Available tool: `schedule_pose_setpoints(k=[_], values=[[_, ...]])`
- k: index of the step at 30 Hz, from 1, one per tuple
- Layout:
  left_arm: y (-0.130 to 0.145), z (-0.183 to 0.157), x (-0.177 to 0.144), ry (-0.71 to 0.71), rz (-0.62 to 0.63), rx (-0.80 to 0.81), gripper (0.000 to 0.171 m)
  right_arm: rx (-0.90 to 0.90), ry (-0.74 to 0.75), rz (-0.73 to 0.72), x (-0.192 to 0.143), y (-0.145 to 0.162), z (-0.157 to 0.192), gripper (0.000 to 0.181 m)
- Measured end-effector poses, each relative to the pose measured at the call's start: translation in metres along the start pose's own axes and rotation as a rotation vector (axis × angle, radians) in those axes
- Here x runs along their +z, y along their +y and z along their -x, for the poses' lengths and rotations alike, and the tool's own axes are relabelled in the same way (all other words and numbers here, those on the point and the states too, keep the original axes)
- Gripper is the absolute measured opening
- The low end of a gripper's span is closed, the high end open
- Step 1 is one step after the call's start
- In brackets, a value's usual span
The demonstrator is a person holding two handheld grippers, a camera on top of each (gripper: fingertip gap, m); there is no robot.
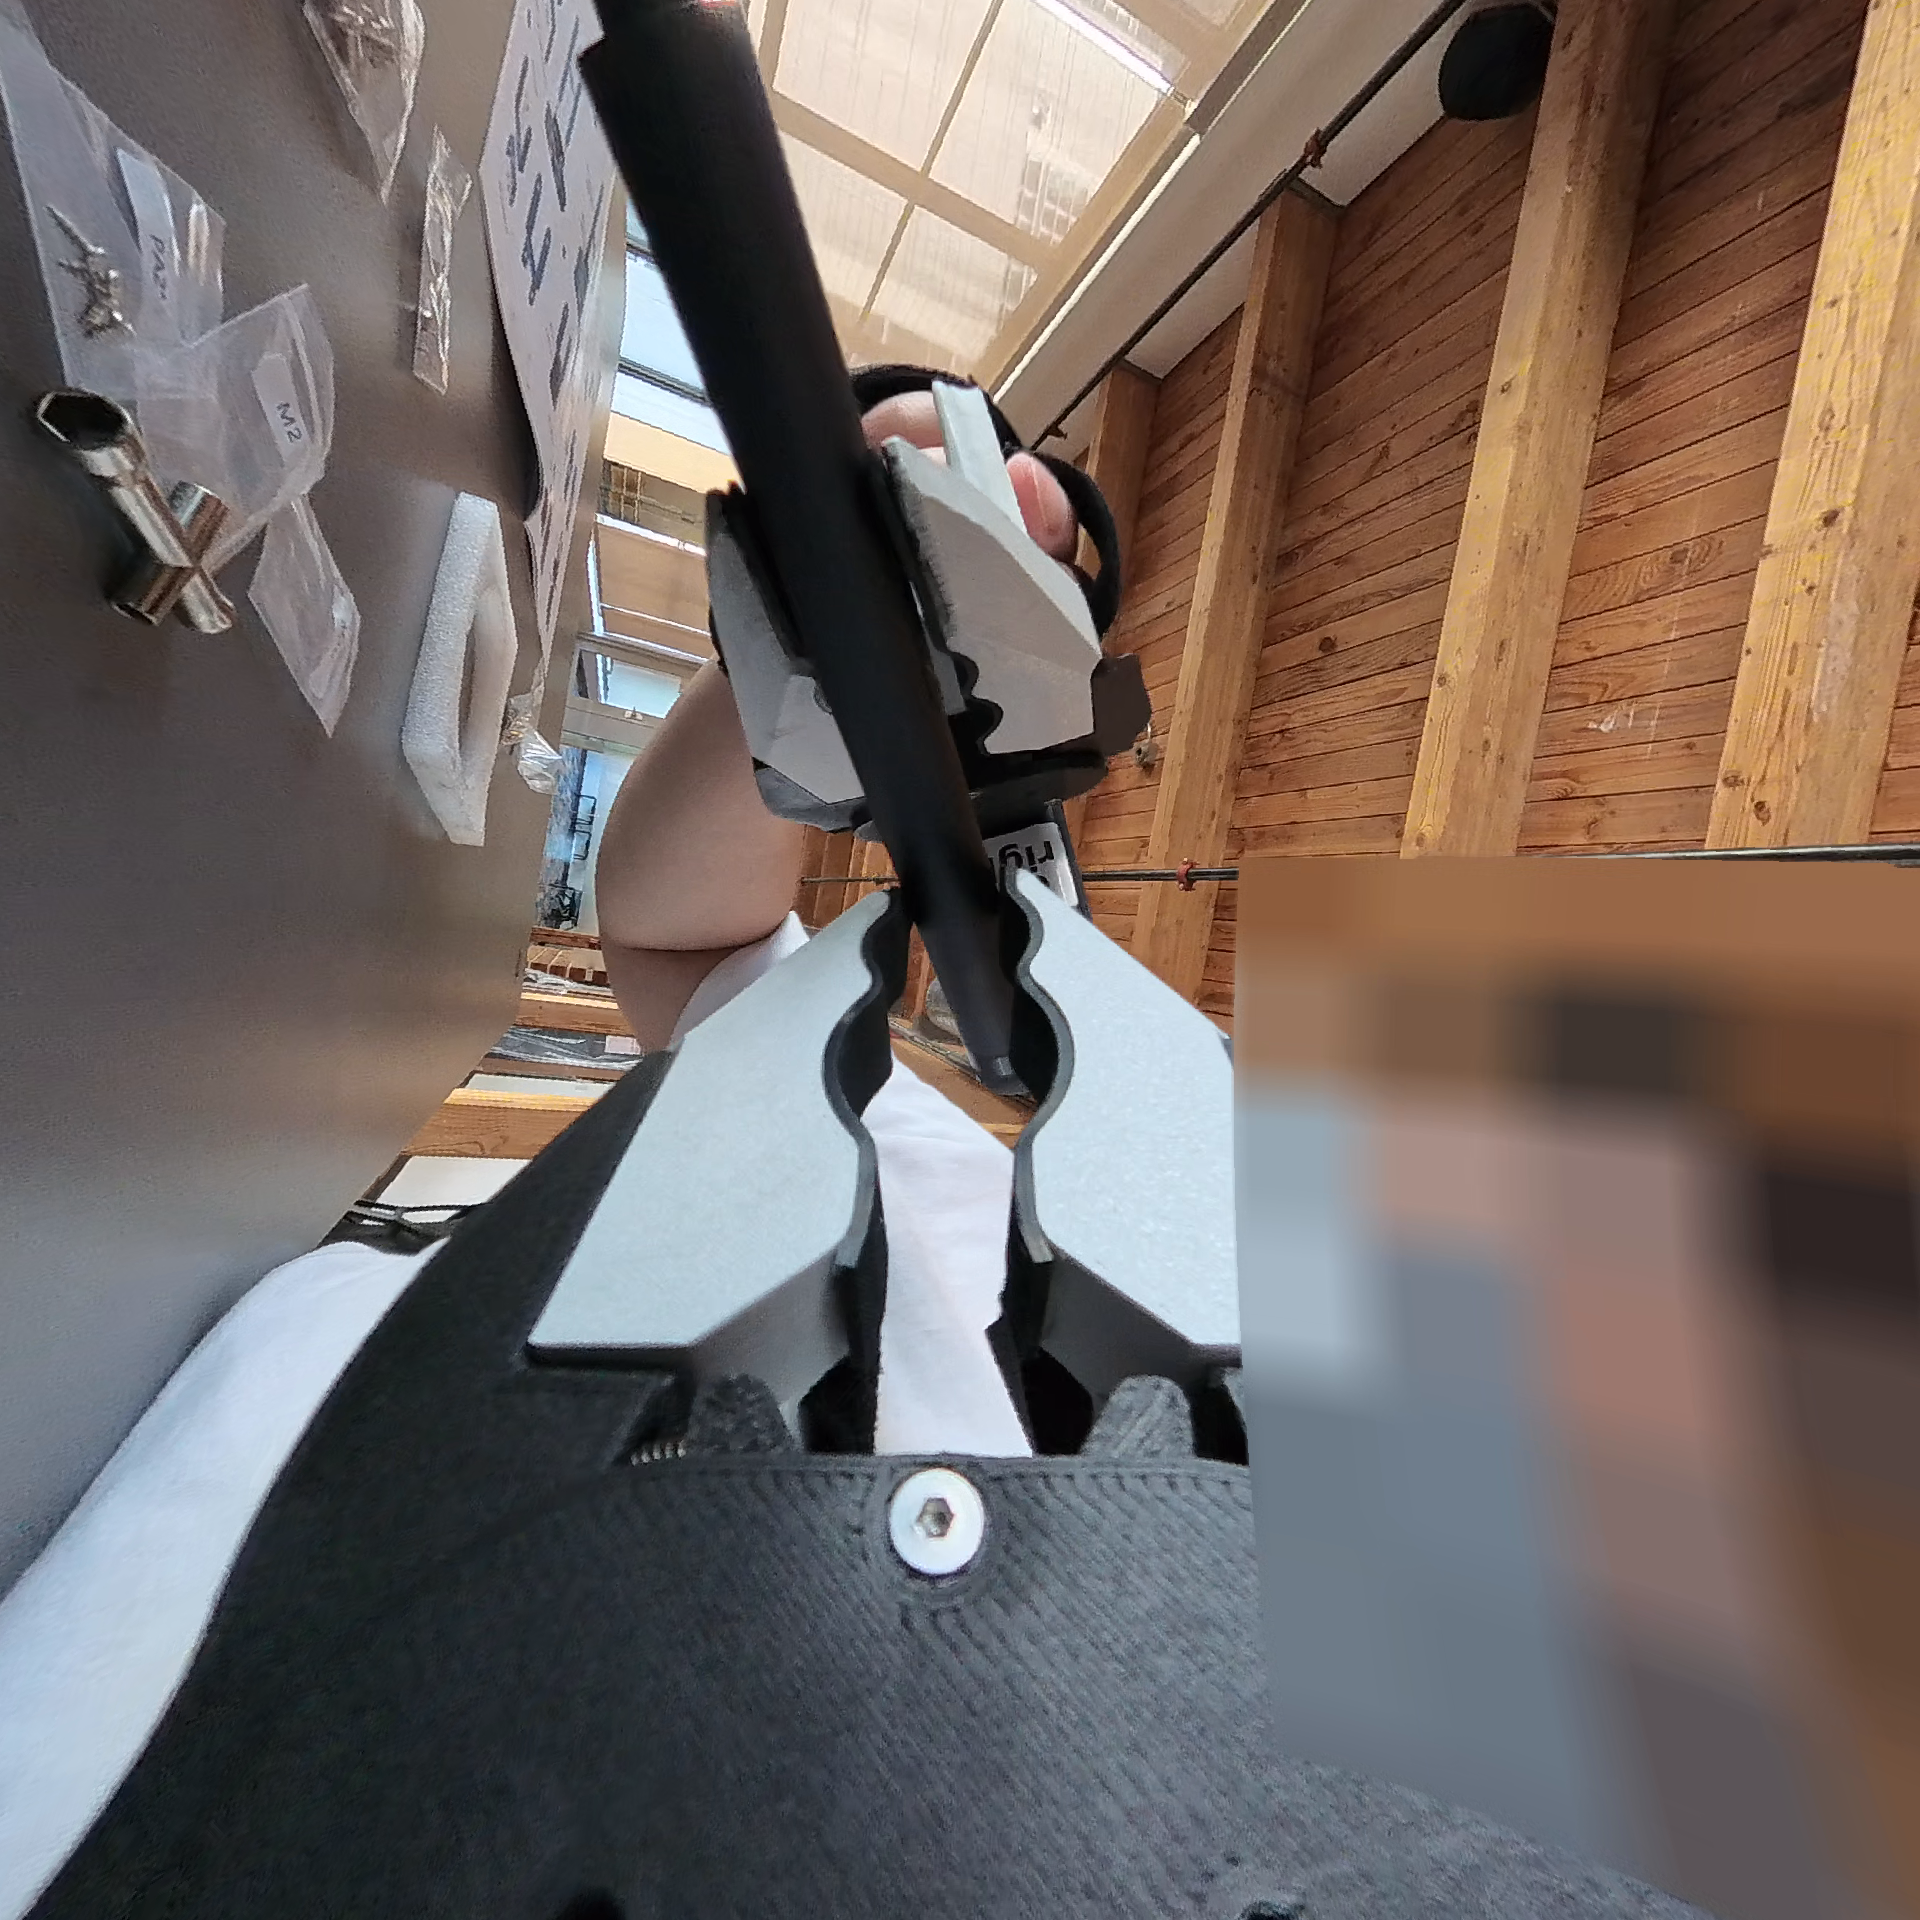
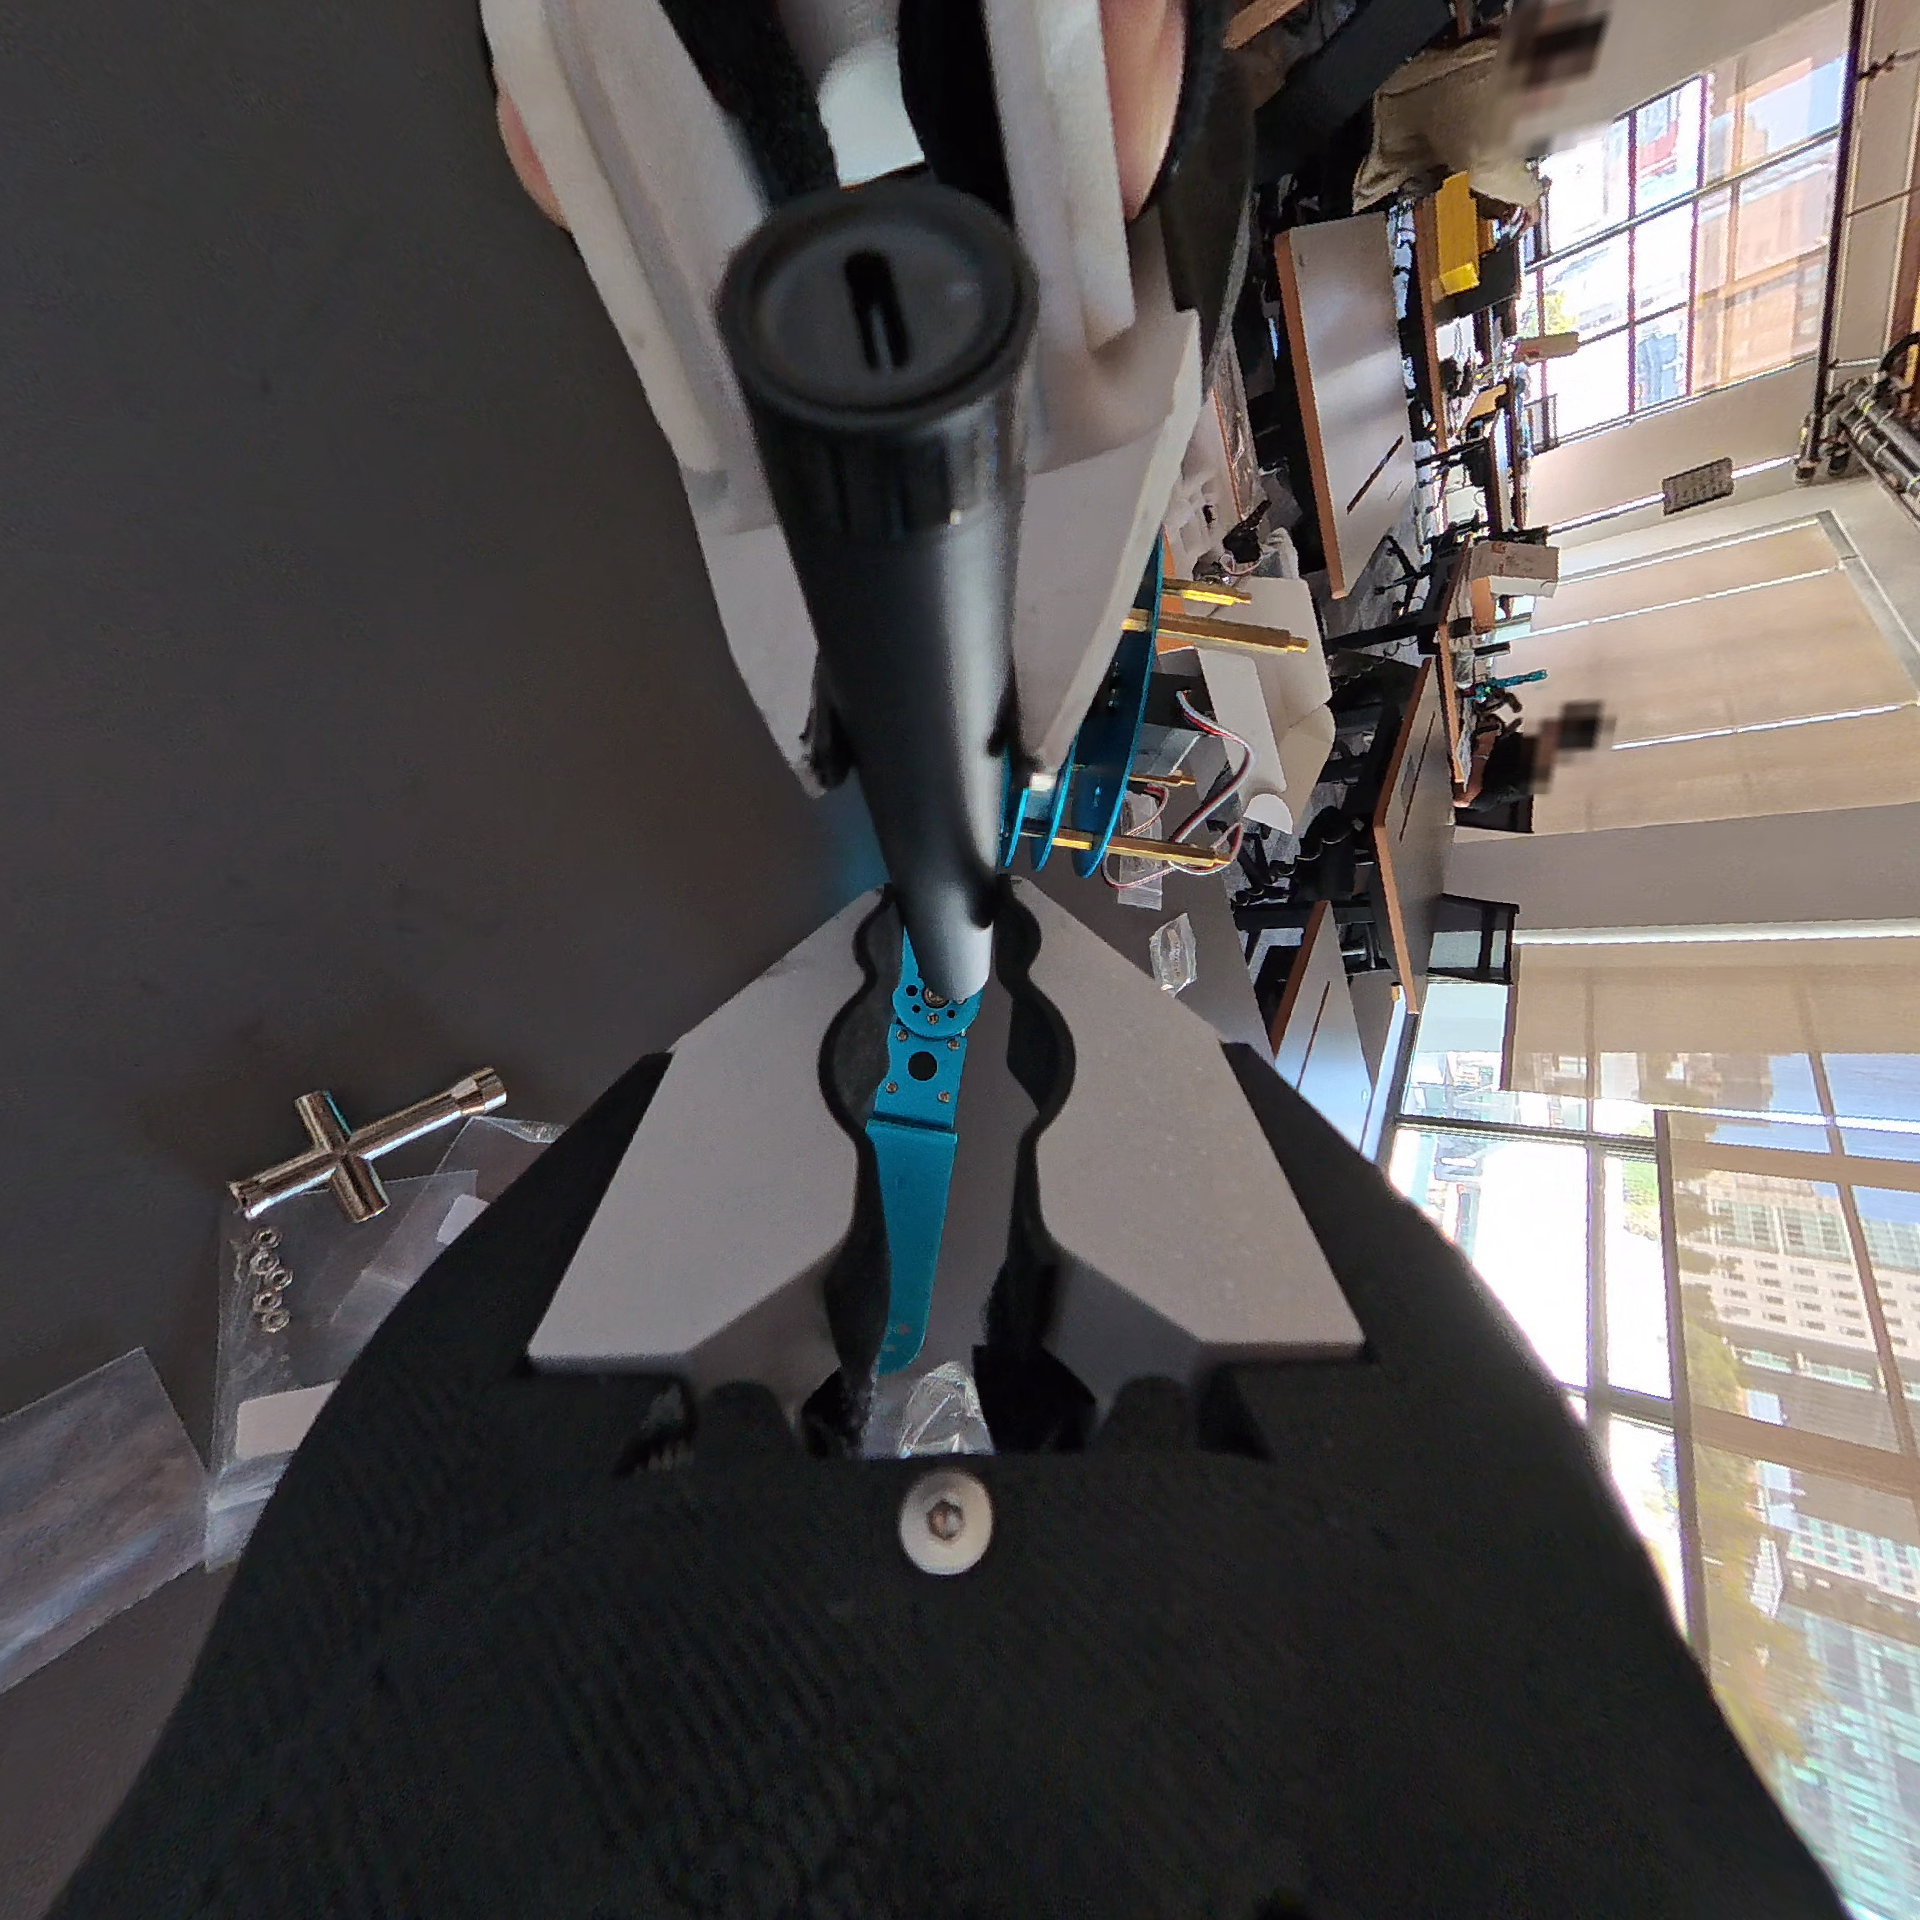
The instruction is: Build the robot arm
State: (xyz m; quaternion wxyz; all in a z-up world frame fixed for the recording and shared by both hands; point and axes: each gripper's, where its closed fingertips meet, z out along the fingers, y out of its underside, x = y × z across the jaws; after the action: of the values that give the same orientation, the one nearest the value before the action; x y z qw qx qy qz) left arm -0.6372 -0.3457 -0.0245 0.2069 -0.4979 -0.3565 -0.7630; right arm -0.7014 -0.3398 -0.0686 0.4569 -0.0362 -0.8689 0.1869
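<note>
Black screwdriver (image 1: 831,520) held by both my grippers: left gripper (image 1: 951,914) clamped near tip, right gripper (image 2: 940,914) clamped on shaft. In right view, tip meets blue bracket (image 2: 914,1132). Beyond, cross wrench (image 2: 364,1153) and 1 foam block (image 1: 457,665) lie on grey table (image 1: 260,935).

Grey table (image 1: 208,935): cross wrench (image 1: 135,520), bags (image 1: 281,416).

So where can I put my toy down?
In the right wrist view, bare grey table above the cross wrench, left of the black tool. Crowded below the wrench with plastic bags, and by the blue parts.
</note>
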Motion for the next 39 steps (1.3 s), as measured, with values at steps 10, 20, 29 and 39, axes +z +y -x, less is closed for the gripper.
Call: schedule_pose_setpoints(k=[10,20,29,39], values=[[-0.002,-0.003,0.001,0.016,-0.008,-0.006,0.016,0.115,0.009,0.000,0.000,0.006,-0.008,0.028],[-0.002,-0.003,0.001,0.012,-0.009,-0.010,0.016,0.211,-0.186,-0.080,-0.015,0.006,-0.008,0.035],[-0.002,-0.004,0.001,0.016,-0.010,-0.015,0.016,0.047,-0.347,-0.062,-0.012,0.000,0.000,0.025],[-0.003,-0.005,0.002,0.021,-0.011,-0.014,0.016,0.029,-0.370,-0.028,-0.010,0.004,-0.001,0.020]])
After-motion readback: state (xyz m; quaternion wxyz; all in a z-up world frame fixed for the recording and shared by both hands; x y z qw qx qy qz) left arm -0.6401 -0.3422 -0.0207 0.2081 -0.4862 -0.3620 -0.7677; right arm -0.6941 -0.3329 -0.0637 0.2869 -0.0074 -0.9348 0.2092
